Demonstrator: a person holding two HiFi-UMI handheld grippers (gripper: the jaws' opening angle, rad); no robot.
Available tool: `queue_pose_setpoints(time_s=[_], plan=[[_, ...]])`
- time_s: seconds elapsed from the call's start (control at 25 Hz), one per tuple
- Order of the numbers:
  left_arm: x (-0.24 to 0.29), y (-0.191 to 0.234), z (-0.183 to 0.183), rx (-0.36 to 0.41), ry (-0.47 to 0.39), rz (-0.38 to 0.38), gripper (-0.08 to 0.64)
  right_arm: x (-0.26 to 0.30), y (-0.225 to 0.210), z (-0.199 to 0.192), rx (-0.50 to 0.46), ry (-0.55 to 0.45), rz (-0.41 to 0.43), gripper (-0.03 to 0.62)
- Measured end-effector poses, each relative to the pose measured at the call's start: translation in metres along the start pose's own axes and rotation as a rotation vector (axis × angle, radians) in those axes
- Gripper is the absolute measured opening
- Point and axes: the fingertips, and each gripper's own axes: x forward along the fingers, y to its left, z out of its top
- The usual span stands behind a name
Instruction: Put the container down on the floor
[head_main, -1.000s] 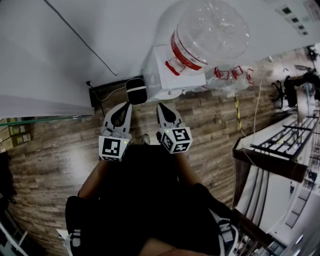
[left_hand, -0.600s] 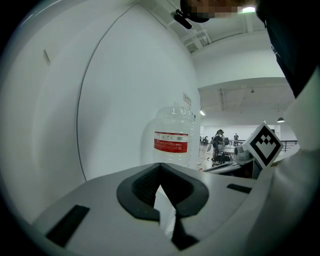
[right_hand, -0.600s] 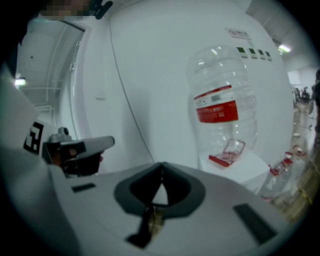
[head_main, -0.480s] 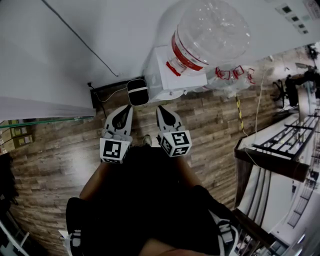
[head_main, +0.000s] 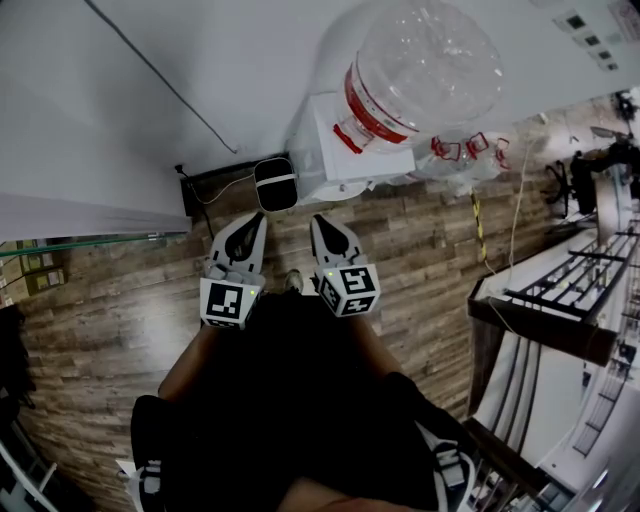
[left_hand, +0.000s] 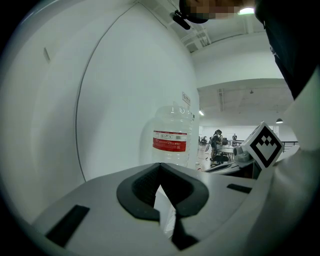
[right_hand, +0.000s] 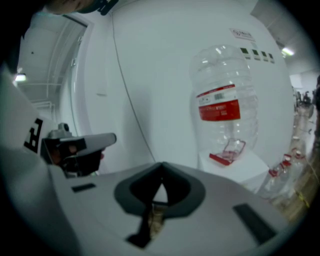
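A person is standing over the wood floor (head_main: 110, 300), holding the left gripper (head_main: 258, 215) and the right gripper (head_main: 318, 218) side by side in front of the body. Both sets of jaws are pressing together with nothing between them. Just beyond their tips, a small black-and-white object (head_main: 275, 183) is sitting at the foot of a white stand (head_main: 330, 140). The container (head_main: 425, 65), a big clear bottle with a red label, is resting on top of that stand by the white wall (head_main: 200, 60), well apart from both grippers. The likely hazard is the smooth, rounded bottle slipping from two narrow grips on the way down, or toppling if nudged from one side only.
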Motion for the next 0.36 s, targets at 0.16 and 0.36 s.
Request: queue_pose_setpoints(time_s=[0.16,0.36], plan=[[-0.0009,0.0005,-0.0024,-0.007,0.003,-0.004,0.031,0.0001,0.0043,-0.0035,0.002,0.012,0.005,0.034],[0.0027,0.0036,-0.0003,0.010,0.003,-0.006,0.031,0.0015,0.0050,-0.0019,0.002,0.012,0.003,0.034]])
